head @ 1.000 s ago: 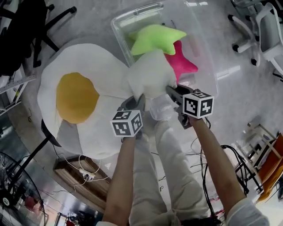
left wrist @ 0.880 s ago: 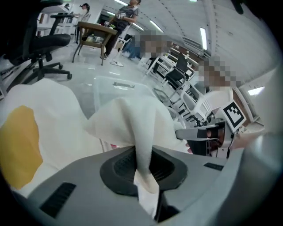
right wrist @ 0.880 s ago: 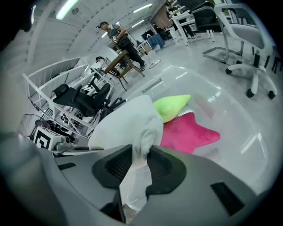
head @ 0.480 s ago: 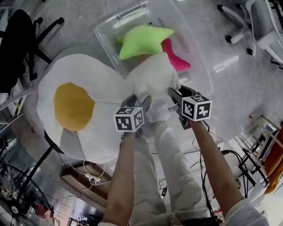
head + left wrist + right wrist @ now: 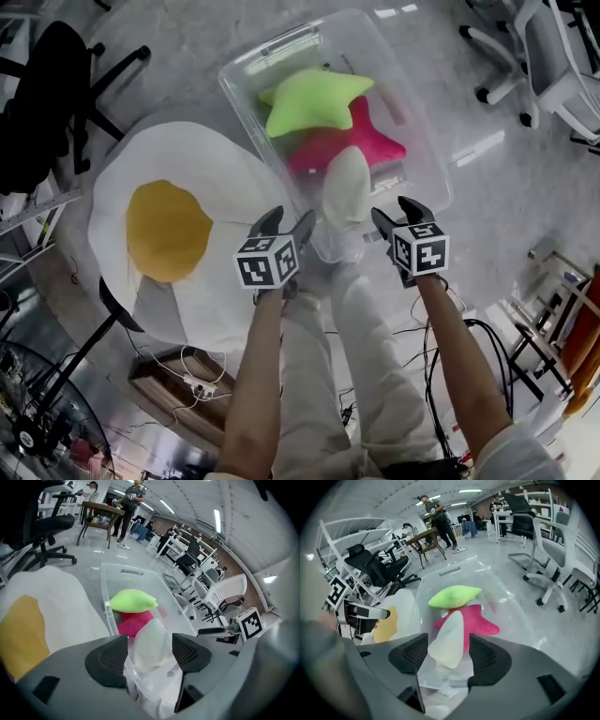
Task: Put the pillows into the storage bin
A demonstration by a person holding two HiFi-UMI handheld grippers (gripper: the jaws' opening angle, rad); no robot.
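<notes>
Four pillows in all: three small ones in the single storage bin (image 5: pixel 272 49), namely a green pillow (image 5: pixel 314 98), a pink pillow (image 5: pixel 370 145) and a white pillow (image 5: pixel 345 186), and one large fried-egg pillow (image 5: pixel 169 234) left of it.

Grey L tool (image 5: pixel 290 217), R tool (image 5: pixel 394 211), b&w cubes (image 5: pixel 269 262), prob. pale trousers (image 5: pixel 375 375)

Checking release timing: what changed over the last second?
Left hand-held gripper and right hand-held gripper have just been opening and let go of the white pillow; nothing sits between their jaws. It dropped on edge into the storage bin. Green pillow, pink pillow, egg cushion stayed.
</notes>
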